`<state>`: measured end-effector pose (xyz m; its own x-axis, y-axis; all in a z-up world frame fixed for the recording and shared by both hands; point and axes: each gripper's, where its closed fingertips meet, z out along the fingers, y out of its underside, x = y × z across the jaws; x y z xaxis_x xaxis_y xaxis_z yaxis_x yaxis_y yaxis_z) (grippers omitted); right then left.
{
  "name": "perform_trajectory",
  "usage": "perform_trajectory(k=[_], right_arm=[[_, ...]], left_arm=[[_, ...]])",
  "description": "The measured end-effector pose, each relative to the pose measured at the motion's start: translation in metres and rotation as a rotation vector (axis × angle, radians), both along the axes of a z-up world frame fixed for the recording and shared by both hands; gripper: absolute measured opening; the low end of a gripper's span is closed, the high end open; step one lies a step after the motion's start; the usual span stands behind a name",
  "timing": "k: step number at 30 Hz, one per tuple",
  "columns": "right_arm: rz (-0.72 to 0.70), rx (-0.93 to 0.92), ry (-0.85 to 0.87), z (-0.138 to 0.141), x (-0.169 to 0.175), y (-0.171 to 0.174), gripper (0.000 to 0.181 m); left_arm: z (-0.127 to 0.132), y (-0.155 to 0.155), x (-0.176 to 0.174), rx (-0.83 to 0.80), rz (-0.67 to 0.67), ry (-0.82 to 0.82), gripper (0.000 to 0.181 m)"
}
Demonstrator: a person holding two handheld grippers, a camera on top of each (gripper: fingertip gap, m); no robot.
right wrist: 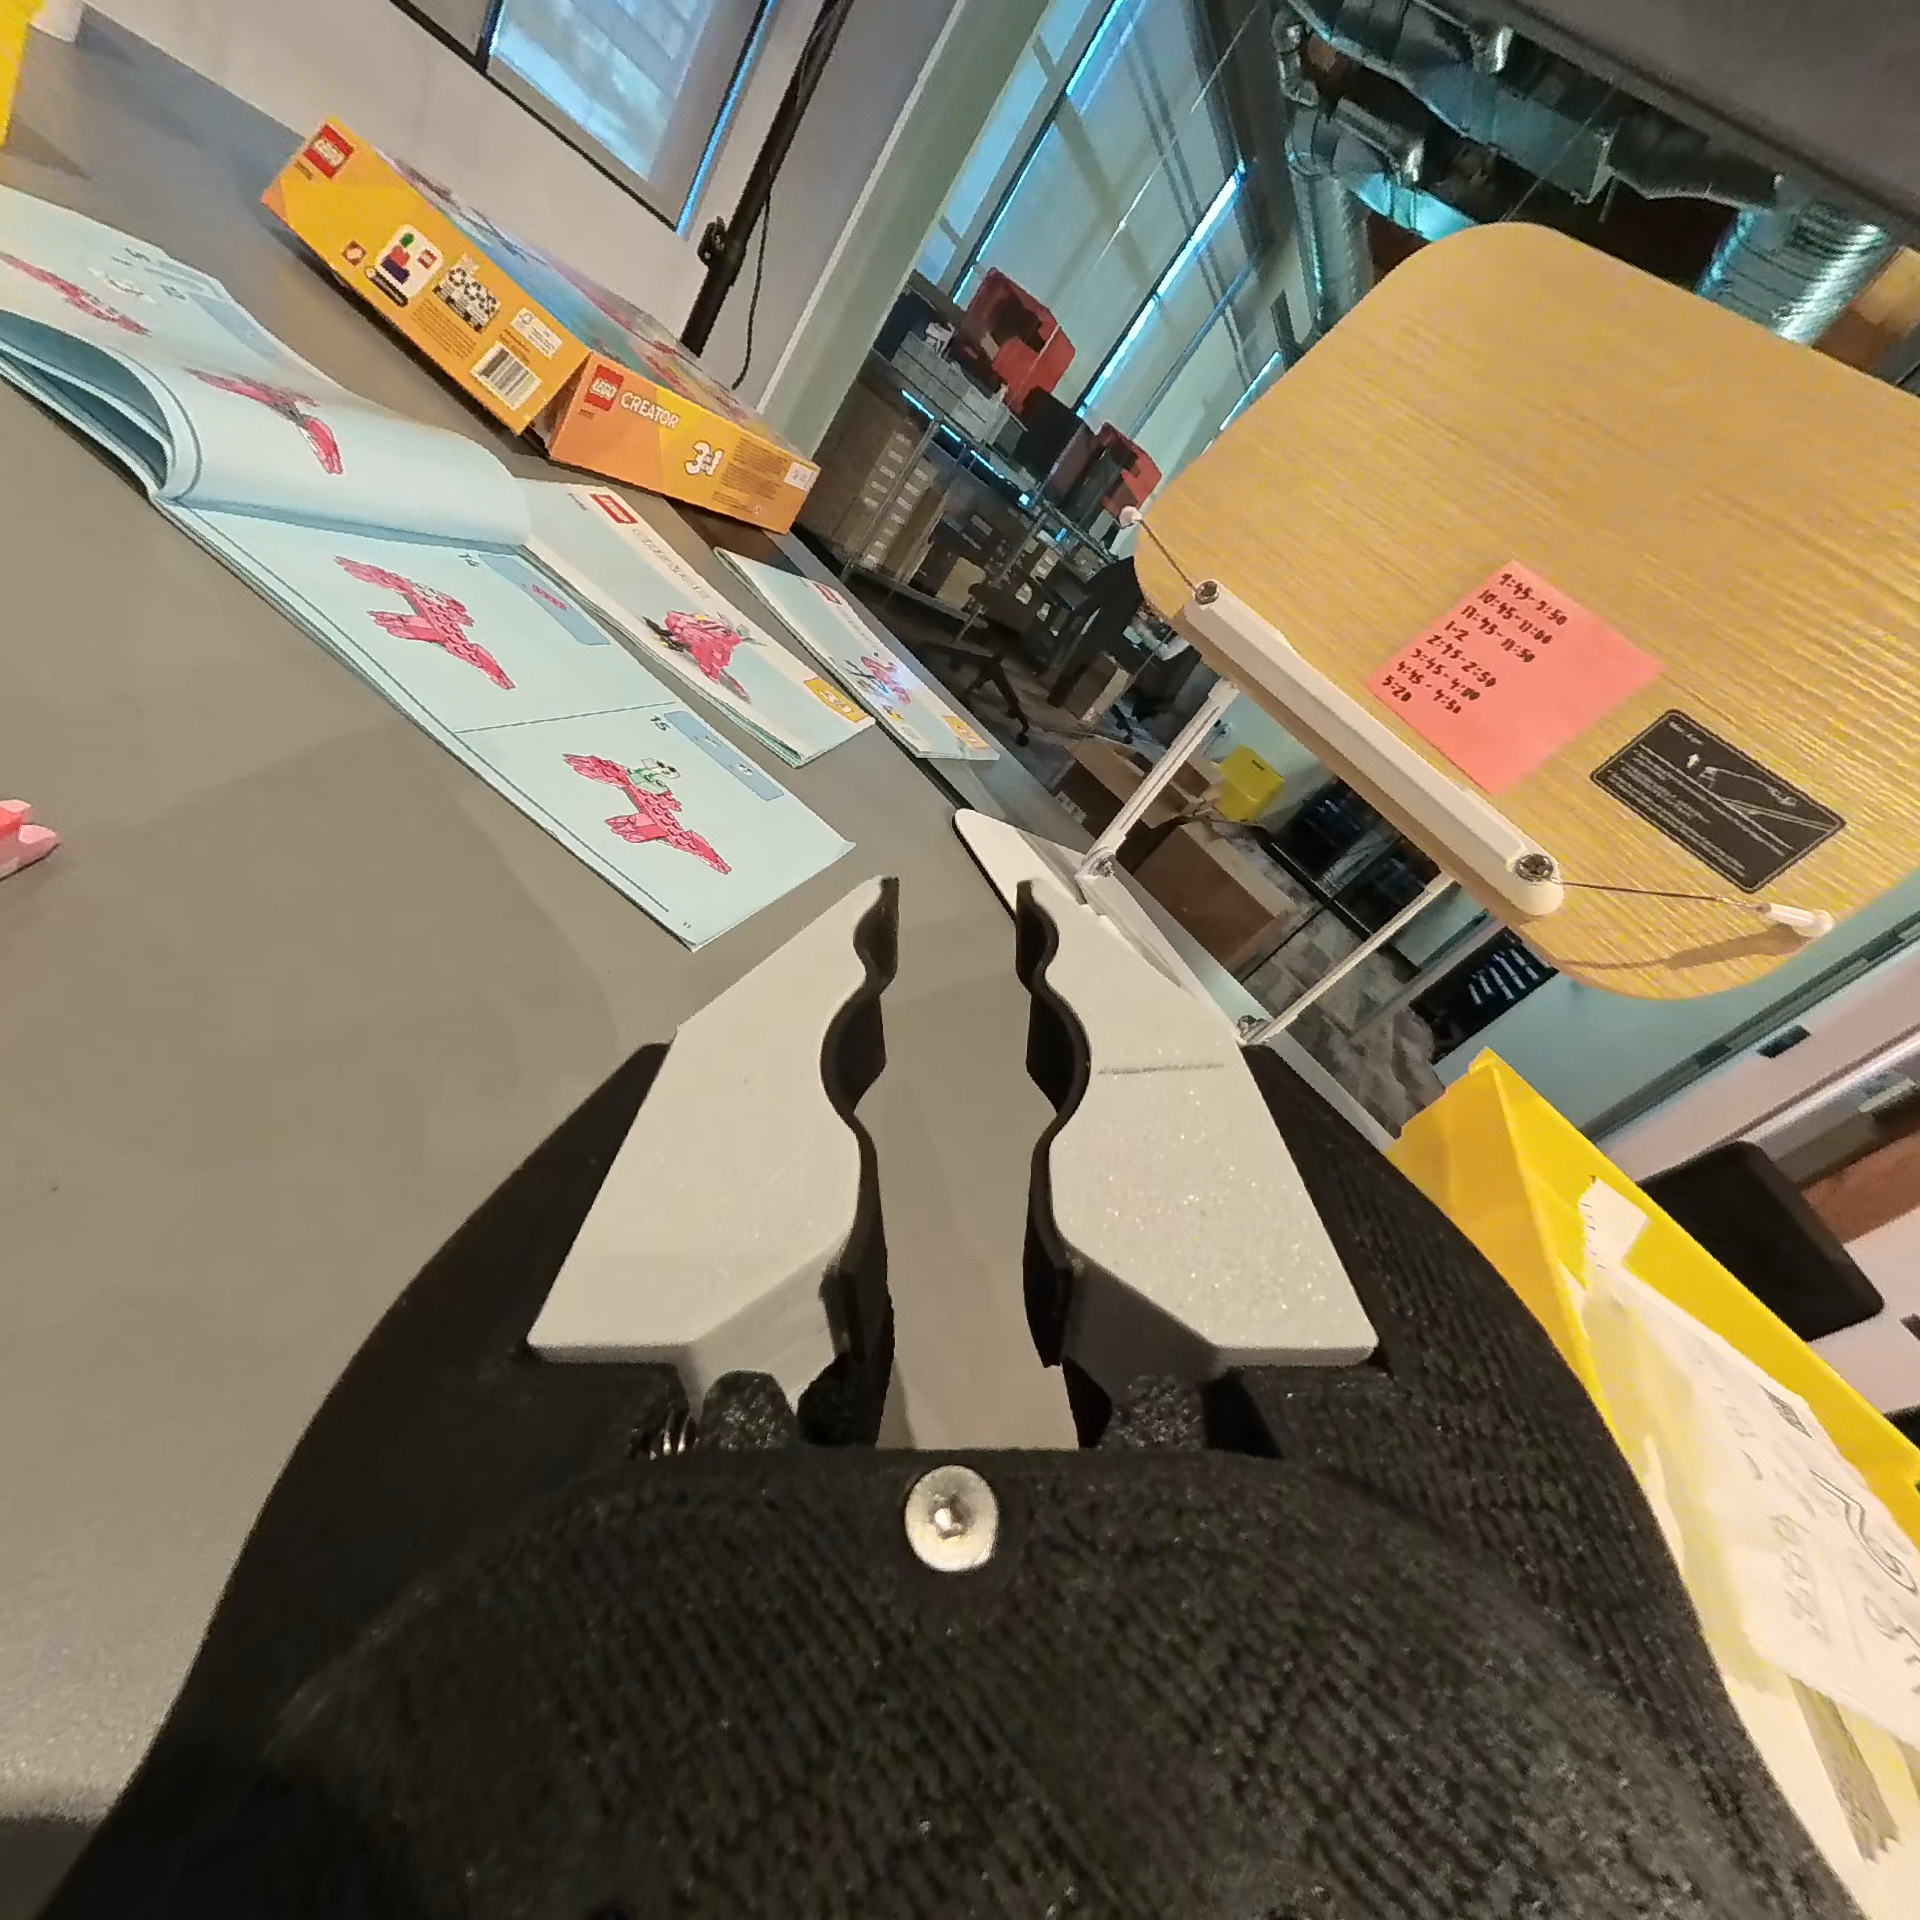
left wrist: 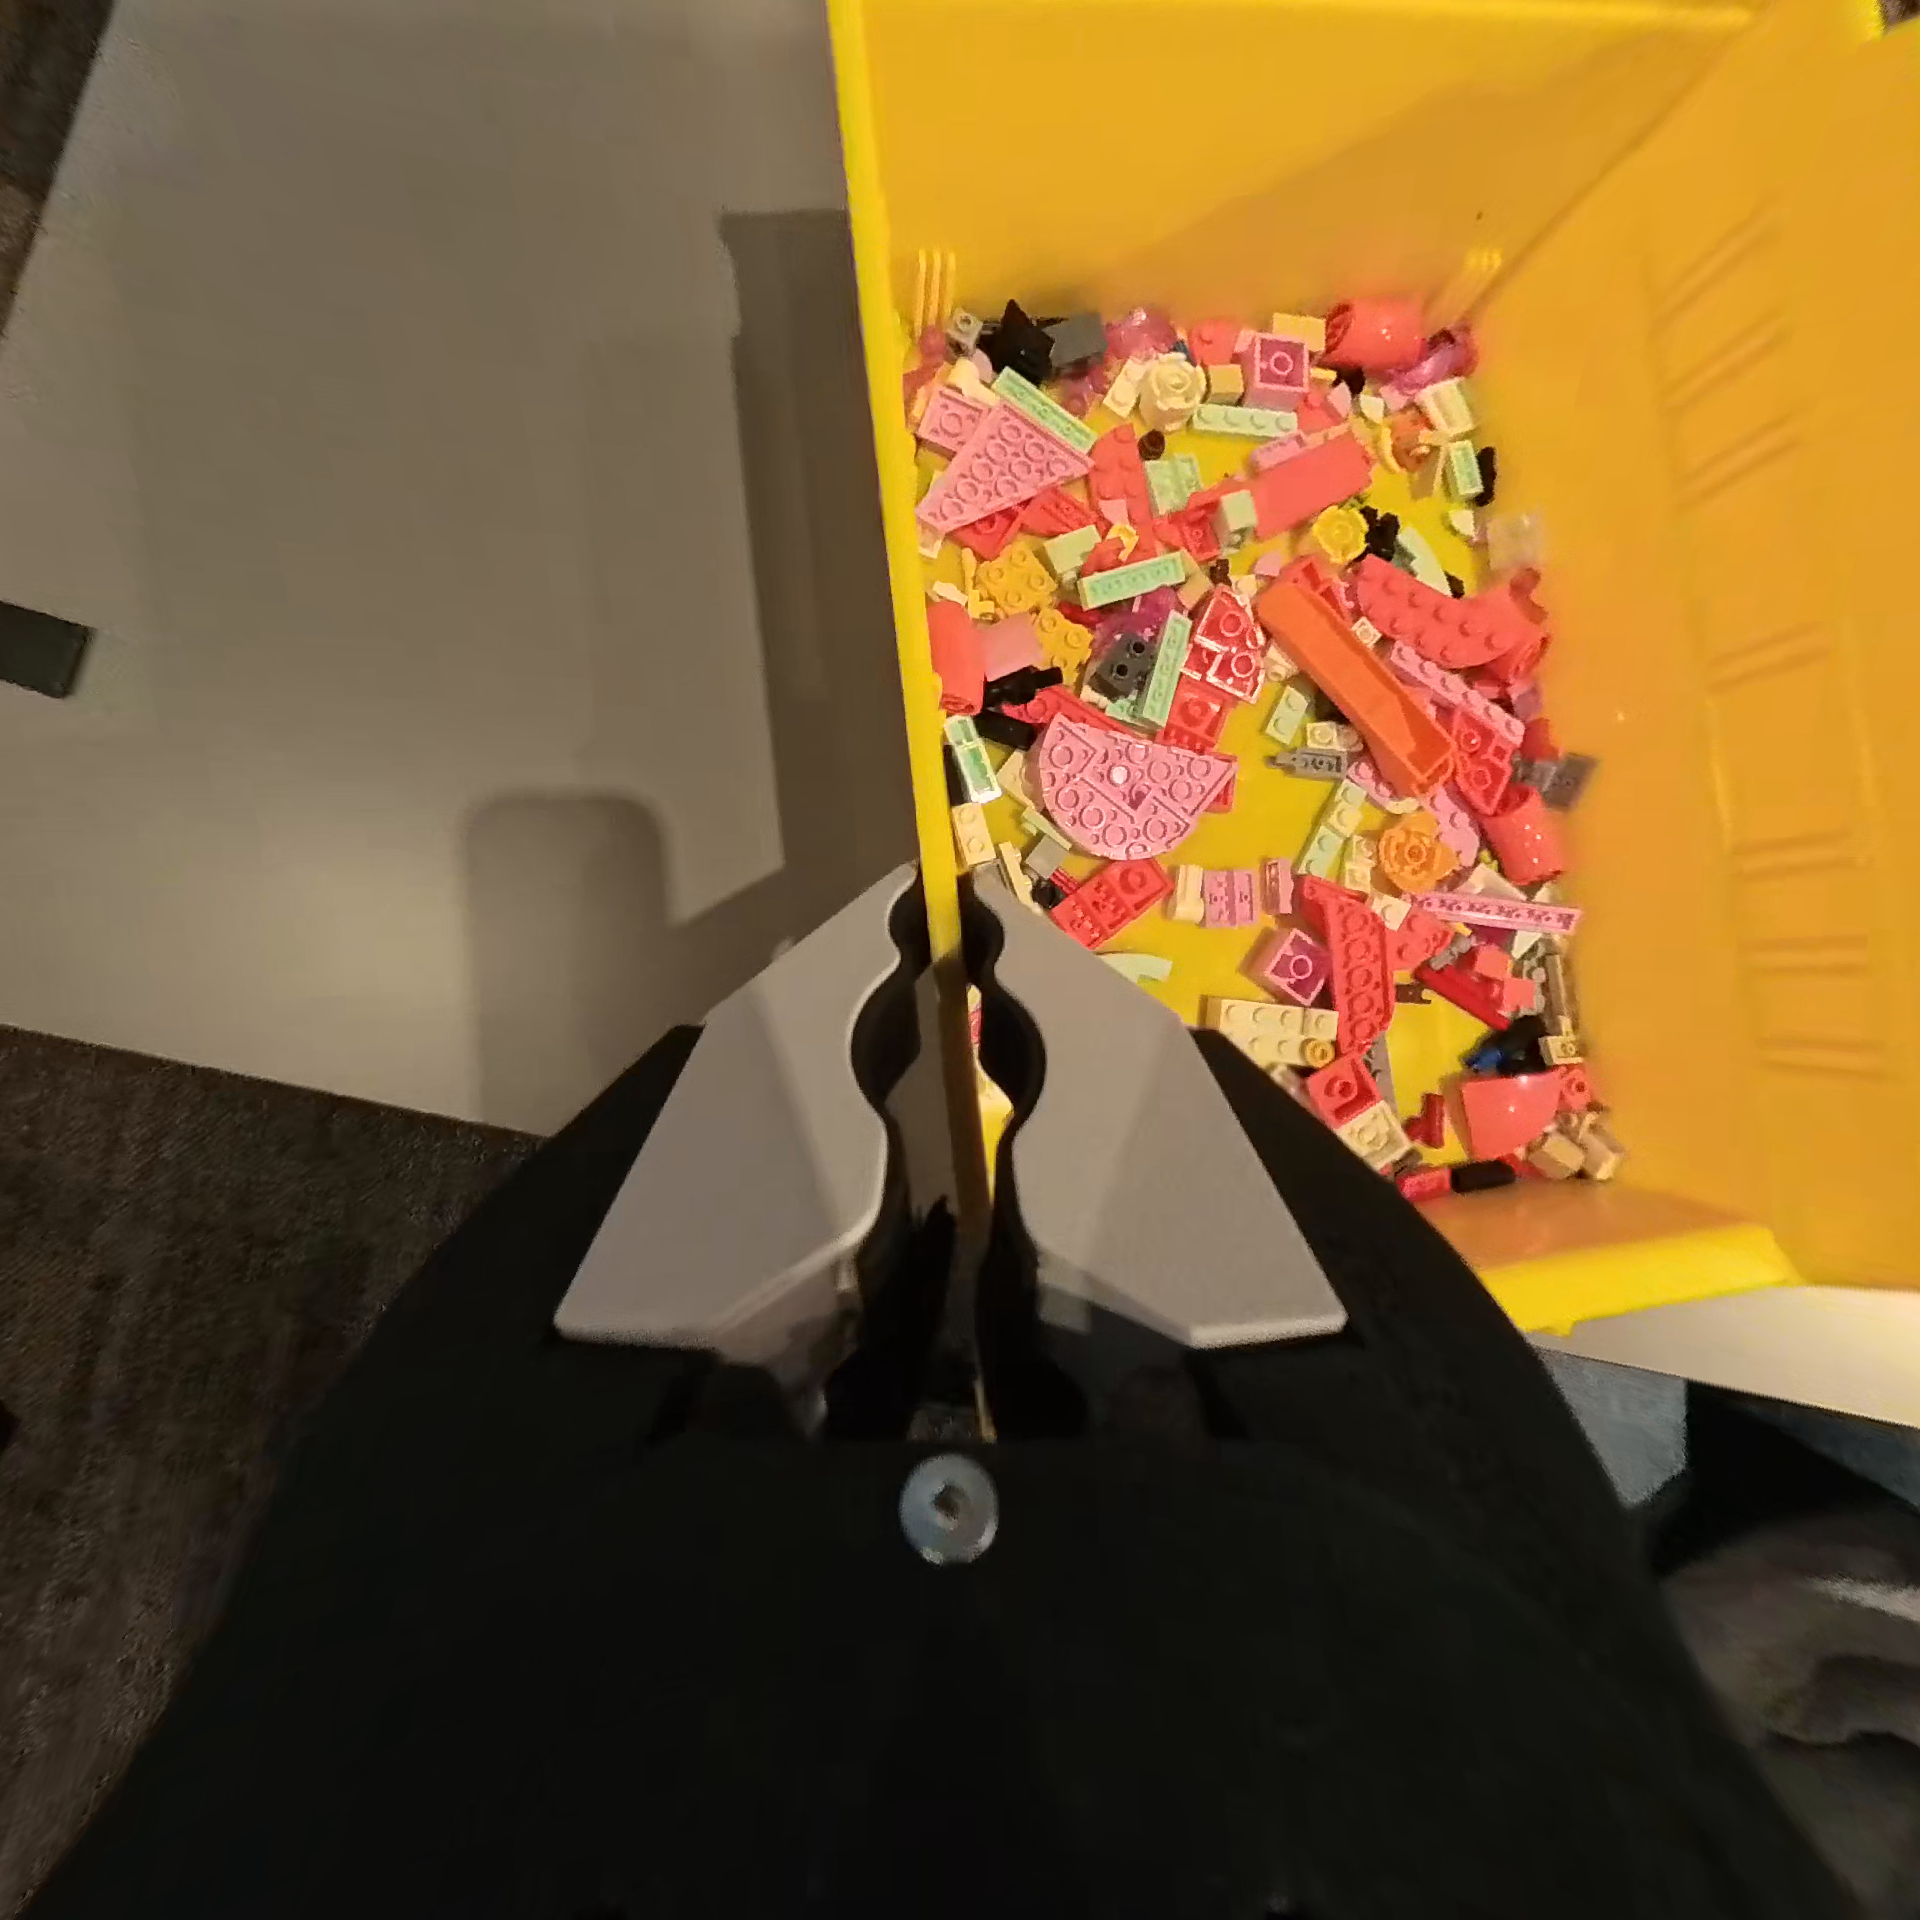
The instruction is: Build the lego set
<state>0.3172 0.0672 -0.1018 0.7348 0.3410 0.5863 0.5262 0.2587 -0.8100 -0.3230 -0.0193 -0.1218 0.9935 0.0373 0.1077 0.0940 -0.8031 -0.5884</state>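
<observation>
Your left gripper (left wrist: 948, 914) is closed tight on the thin side wall of the yellow bin (left wrist: 1195, 166), and the bin looks tilted, so the loose lego pieces (left wrist: 1247, 727) lie in a heap on its floor, just inside the wall you are holding. I think the main danger is here: the wall is thin and smooth, so if you tip the bin more or turn your wrist quickly, it may slip out of the jaws and the pieces may spill over the rim onto the table. Your right gripper (right wrist: 956, 904) is partly open and holds nothing; beside the bin it hovers over the grey table (right wrist: 260, 1091), pointing toward the open instruction booklet (right wrist: 436, 613). A small pink lego part (right wrist: 21, 831) sits farther from the bin, at the edge of that view; take care not to sweep it away.
</observation>
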Motion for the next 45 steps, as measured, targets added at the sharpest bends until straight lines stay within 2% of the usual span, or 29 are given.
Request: perform_trajectory(k=[7, 11, 16, 24, 28, 31, 36, 38, 41, 43, 45], right_arm=[[-0.005, -0.008, -0.029, -0.004, -0.002, 0.001, 0.019], [-0.012, -0.014, -0.049, -0.007, -0.003, 0.002, 0.018], [-0.018, -0.015, -0.057, -0.008, -0.002, 0.003, 0.017], [-0.020, -0.020, -0.067, -0.010, -0.003, 0.003, 0.016], [-0.019, -0.020, -0.066, -0.010, -0.003, 0.003, 0.016], [-0.018, -0.019, -0.061, -0.009, -0.003, 0.003, 0.016], [-0.019, -0.019, -0.056, -0.009, -0.002, 0.004, 0.016], [-0.021, -0.019, -0.061, -0.009, -0.002, 0.004, 0.016], [-0.025, -0.013, -0.062, -0.008, -0.002, 0.004, 0.016], [-0.024, -0.016, -0.057, -0.008, -0.001, 0.005, 0.016], [-0.021, -0.022, -0.050, -0.009, -0.001, 0.005, 0.016]], left_arm=[[-0.003, -0.031, 0.041, -0.083, -0.096, 0.031, 0.021], [-0.004, -0.041, 0.051, -0.101, -0.122, 0.090, 0.020], [-0.005, -0.050, 0.071, -0.076, -0.166, 0.082, 0.021], [-0.005, -0.059, 0.083, -0.066, -0.187, 0.081, 0.027], [-0.003, -0.062, 0.086, -0.108, -0.239, 0.035, 0.034], [0.021, -0.054, 0.072, -0.046, -0.200, 0.046, 0.041], [0.112, -0.017, 0.074, 0.297, -0.253, 0.176, 0.056], [0.130, -0.002, 0.084, 0.342, -0.323, 0.271, 0.054], [0.108, 0.018, 0.108, 0.191, -0.435, 0.291, 0.053], [0.082, 0.031, 0.126, 0.081, -0.535, 0.290, 0.047], [0.048, 0.041, 0.128, -0.080, -0.585, 0.341, 0.047]])
